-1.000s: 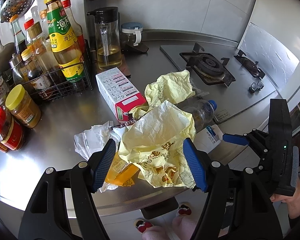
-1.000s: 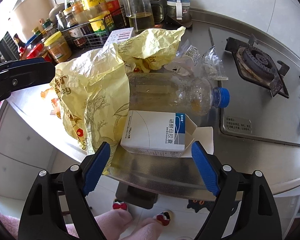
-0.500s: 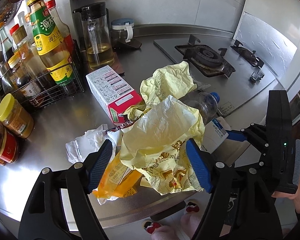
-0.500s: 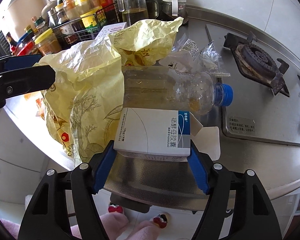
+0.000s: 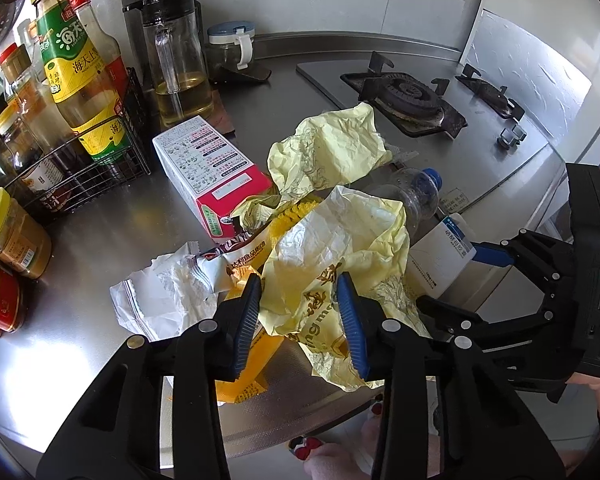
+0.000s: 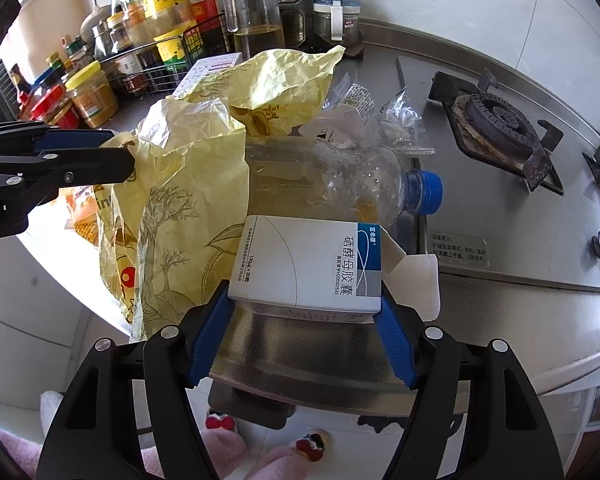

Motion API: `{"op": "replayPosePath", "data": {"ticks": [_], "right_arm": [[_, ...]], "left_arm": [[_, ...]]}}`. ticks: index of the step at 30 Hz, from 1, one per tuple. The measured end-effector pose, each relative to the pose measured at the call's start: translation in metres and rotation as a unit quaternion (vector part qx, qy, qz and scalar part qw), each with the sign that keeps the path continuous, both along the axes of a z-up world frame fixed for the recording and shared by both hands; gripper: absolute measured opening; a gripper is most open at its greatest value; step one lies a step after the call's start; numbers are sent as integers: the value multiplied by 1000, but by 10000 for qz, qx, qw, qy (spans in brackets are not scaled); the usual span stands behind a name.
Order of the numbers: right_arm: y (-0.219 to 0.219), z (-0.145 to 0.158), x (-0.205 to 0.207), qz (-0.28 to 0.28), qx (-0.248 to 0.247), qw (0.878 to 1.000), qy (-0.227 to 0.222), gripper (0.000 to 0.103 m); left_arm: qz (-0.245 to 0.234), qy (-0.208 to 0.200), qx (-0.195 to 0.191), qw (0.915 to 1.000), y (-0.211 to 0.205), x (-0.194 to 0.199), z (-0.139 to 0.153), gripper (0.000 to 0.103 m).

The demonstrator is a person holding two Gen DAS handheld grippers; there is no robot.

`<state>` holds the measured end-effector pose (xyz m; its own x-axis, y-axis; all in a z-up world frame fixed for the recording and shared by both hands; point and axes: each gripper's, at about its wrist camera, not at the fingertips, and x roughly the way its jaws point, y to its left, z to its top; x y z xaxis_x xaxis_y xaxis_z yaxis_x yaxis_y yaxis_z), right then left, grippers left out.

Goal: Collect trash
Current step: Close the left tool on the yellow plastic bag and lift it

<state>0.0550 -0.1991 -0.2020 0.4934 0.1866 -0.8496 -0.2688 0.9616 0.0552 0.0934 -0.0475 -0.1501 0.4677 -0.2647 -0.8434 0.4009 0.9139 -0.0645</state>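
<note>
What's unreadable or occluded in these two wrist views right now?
- Plastic bottle: its base, left wrist view, behind the yellow paper bag.
- Orange snack packet: mostly hidden, left wrist view, under the left gripper fingers.
- Pink-and-white carton: right wrist view, only its top edge clears the bag.

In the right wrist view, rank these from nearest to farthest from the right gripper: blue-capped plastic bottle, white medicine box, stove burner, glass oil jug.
1. White medicine box: between the right gripper's pads.
2. Plastic bottle: lying just behind the box, cap pointing right.
3. Stove burner: farther back, on the right.
4. Glass oil jug: against the back wall, left of centre.
</note>
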Motion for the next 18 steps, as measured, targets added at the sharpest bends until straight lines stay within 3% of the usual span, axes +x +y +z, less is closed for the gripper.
{"op": "replayPosePath", "data": {"ticks": [2,3,7,11,18], "right_arm": [[-4,2,-1,-55,30,10000,-13,70],[-7,3,-2,-79,41,10000,-6,70],[-12,0,-3,-122,168,9998,82,70],[-16,-1,-6,-207,256,9994,69,70],[-23,4,-10,-267,318,9991,-27,70]], "left_arm": [[-13,-3,-16,10000,0,1,-1,23],[-10,-4,-13,10000,0,1,-1,14],[-15,50,-82,10000,2,1,-1,14],[-50,-13,-55,10000,-1,-1,2,4],[0,-68,-137,9999,-1,-8,9,3]]}}
